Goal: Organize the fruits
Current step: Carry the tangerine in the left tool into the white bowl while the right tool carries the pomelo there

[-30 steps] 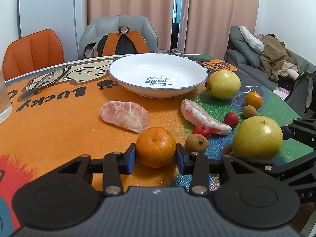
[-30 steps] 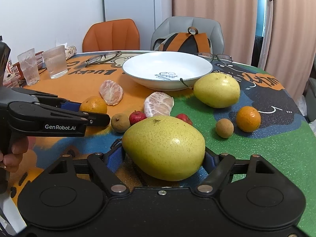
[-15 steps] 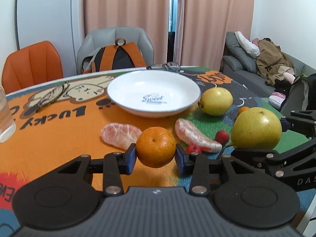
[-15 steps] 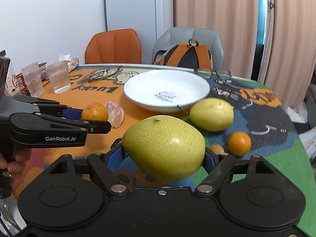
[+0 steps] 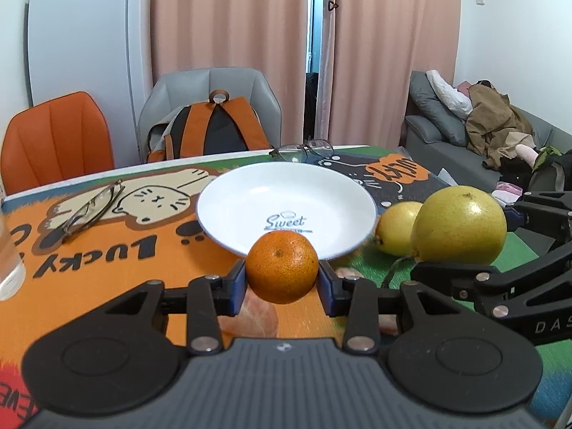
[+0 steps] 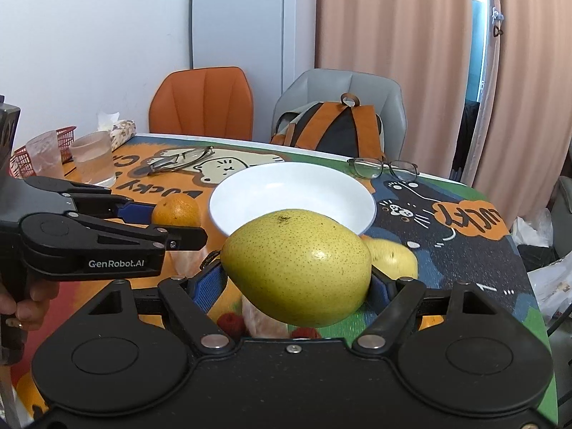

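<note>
My left gripper [image 5: 282, 279] is shut on a small orange [image 5: 282, 266] and holds it in the air just before the near rim of the white plate [image 5: 286, 193]; it also shows in the right wrist view [image 6: 175, 210]. My right gripper [image 6: 298, 284] is shut on a large yellow-green pear [image 6: 296, 266], raised above the table to the right of the plate [image 6: 291, 193]; the pear also shows in the left wrist view [image 5: 459, 225]. A second yellow pear [image 5: 397, 227] lies on the table by the plate's right rim.
Peeled citrus pieces [image 5: 250, 316] and small red fruits [image 6: 230, 321] lie on the table below the grippers. Glasses [image 5: 93, 205] lie at the left, another pair [image 6: 386, 168] behind the plate. Two tumblers [image 6: 93, 159] stand far left. Chairs and a backpack [image 5: 214, 128] stand behind.
Both grippers rose off the table with their fruit and moved forward toward the plate. The fruits left on the table now sit lower and partly hidden under the grippers.
</note>
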Demonstrator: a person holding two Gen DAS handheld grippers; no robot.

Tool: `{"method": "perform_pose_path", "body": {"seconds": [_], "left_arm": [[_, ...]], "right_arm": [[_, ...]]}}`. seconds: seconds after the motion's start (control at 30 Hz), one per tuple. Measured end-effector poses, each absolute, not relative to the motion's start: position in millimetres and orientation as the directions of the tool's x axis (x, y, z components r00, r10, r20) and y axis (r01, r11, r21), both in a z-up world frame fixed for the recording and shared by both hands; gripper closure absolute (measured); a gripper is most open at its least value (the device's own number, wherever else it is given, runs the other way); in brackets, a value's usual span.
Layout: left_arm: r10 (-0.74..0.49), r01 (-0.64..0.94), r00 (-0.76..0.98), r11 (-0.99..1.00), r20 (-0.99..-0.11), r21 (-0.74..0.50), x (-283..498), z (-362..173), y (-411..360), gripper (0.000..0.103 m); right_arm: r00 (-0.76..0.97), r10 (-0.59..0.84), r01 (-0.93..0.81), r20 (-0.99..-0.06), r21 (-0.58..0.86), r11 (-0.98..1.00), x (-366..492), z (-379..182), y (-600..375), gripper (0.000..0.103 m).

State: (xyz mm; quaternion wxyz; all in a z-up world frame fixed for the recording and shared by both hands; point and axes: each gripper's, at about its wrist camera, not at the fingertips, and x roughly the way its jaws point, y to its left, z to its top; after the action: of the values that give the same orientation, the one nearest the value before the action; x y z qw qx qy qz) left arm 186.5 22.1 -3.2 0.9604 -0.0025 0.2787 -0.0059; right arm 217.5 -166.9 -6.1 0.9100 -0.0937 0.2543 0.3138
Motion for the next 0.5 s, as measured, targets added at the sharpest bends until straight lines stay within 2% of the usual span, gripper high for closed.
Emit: {"method": "perform_pose_path", "body": {"seconds": [0.5], "left_arm": [[-0.013, 0.02, 0.849, 1.0, -0.529, 0.008, 247.4, -3.4, 32.5, 0.063]], "right_arm": [[0.681, 0.512, -0.601, -0.523, -0.001, 0.799, 266.6, 3.3, -148.3, 0.026]]}}
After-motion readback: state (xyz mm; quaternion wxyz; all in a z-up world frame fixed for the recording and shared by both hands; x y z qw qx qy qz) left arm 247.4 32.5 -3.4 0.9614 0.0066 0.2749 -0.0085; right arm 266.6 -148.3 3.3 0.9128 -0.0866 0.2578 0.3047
